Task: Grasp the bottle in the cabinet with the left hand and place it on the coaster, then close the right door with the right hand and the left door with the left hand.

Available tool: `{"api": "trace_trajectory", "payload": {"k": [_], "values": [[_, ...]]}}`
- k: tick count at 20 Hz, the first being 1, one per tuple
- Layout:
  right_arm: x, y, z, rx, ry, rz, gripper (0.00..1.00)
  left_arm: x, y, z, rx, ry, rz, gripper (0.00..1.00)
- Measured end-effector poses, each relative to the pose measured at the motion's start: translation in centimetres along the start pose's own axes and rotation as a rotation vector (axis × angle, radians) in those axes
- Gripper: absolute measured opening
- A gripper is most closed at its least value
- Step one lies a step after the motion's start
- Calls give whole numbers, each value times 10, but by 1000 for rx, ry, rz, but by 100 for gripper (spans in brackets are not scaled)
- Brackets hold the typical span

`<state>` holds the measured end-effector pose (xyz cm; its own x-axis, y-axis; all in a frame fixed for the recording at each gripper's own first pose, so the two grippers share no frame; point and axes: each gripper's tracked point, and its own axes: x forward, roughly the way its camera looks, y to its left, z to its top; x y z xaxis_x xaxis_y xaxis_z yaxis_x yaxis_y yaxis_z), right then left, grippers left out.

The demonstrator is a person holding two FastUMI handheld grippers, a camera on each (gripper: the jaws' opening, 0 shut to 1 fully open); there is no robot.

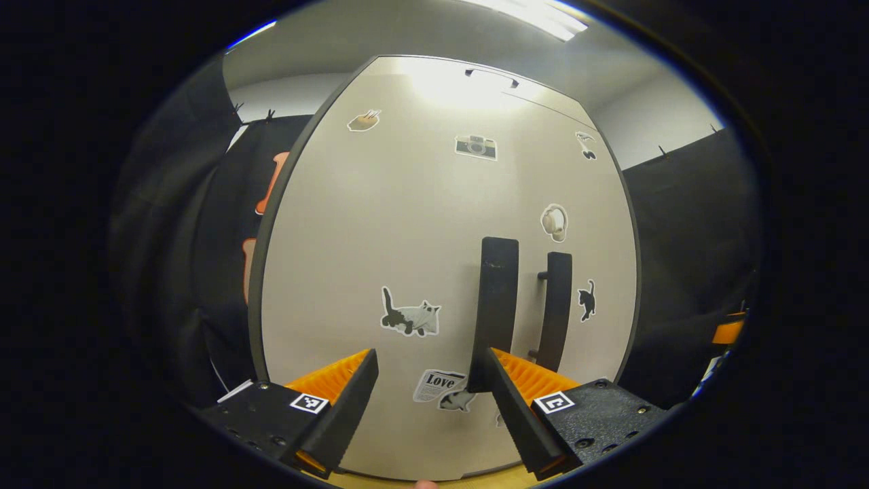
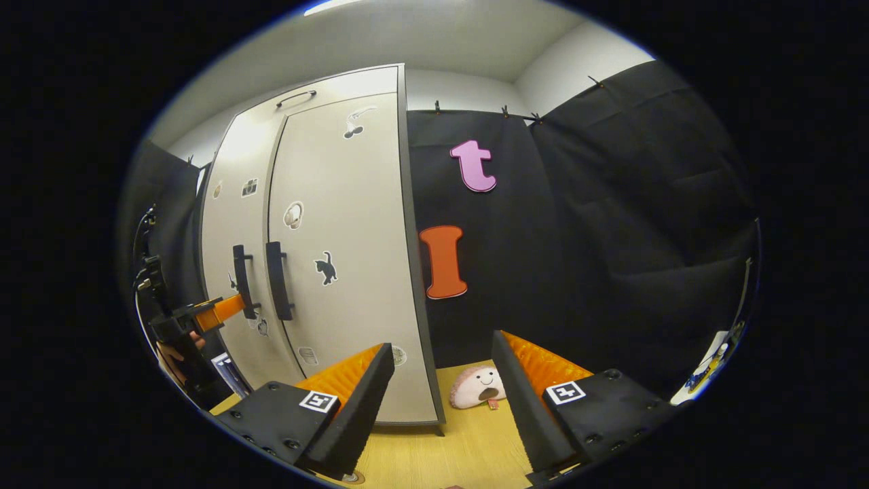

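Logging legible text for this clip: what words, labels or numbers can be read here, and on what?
"Love": on a newspaper-style sticker low on the cabinet's left door; its smaller print is too blurred to read.
Other door stickers, such as the camera and the cat, are pictures without text.
The square markers on the left tool carry patterns, no words.

Cabinet (image 2: 339,258) upright, pale grey, dark-edged, stickers on front. Left door (image 1: 380,258) and right door (image 2: 346,272) both shut, flush. Two dark vertical handles (image 1: 499,305) side by side at centre seam. My view faces left door square-on, near its handle.
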<state>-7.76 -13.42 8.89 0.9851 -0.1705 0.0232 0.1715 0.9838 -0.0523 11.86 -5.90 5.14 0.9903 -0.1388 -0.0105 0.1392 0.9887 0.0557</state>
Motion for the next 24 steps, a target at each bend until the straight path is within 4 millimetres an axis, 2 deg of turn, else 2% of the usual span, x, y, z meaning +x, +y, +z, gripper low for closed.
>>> {"api": "trace_trajectory", "payload": {"k": [3,9,12,15,16,17,23,24], "values": [[0,7,-2,9,7,22,96,-18,2,11,2,-18,2,95],[2,32,-10,14,26,97,96,-64,22,31,33,-37,55,95],[3,47,-14,11,37,141,96,-88,34,35,27,-38,91,94],[1,64,-16,5,39,182,96,-109,44,32,0,-33,120,94],[-2,69,-18,1,42,193,96,-117,47,30,-4,-27,128,97],[-2,74,-19,-3,44,203,96,-124,49,30,-4,-25,133,95],[-10,86,-17,7,7,224,96,-149,63,20,43,-6,175,95],[-11,86,-16,5,-2,223,88,-150,62,19,38,-5,172,95]]}}
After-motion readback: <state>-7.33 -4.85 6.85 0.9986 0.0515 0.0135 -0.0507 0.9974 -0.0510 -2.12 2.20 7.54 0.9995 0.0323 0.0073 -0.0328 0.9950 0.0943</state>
